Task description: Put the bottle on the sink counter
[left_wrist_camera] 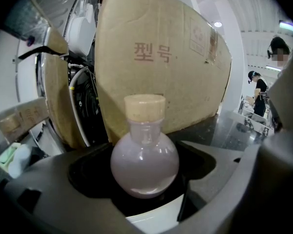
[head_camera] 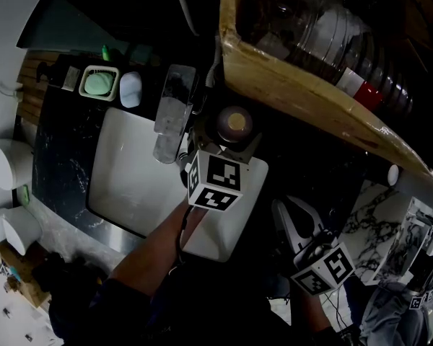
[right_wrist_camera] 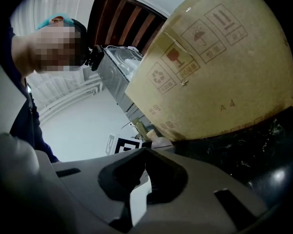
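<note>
A round flask-shaped bottle [left_wrist_camera: 144, 164] with pale lilac contents and a cork stopper sits upright between the jaws of my left gripper [left_wrist_camera: 145, 191], which is shut on its belly. From the head view the bottle's cork top [head_camera: 235, 123] shows just beyond the left gripper [head_camera: 229, 137], over the right end of the white sink basin [head_camera: 126, 175]. My right gripper [head_camera: 287, 216] hangs lower right, apart from the bottle. In the right gripper view its jaws [right_wrist_camera: 144, 156] meet with nothing between them, and the bottle [right_wrist_camera: 158, 141] peeks over them.
A large cardboard box [head_camera: 296, 85] looms close behind the bottle. Dark marble counter [head_camera: 58, 161] surrounds the basin, with a faucet [head_camera: 172, 110], a green soap dish [head_camera: 99, 83] and a white object [head_camera: 130, 89] at the back. People stand far off in the left gripper view.
</note>
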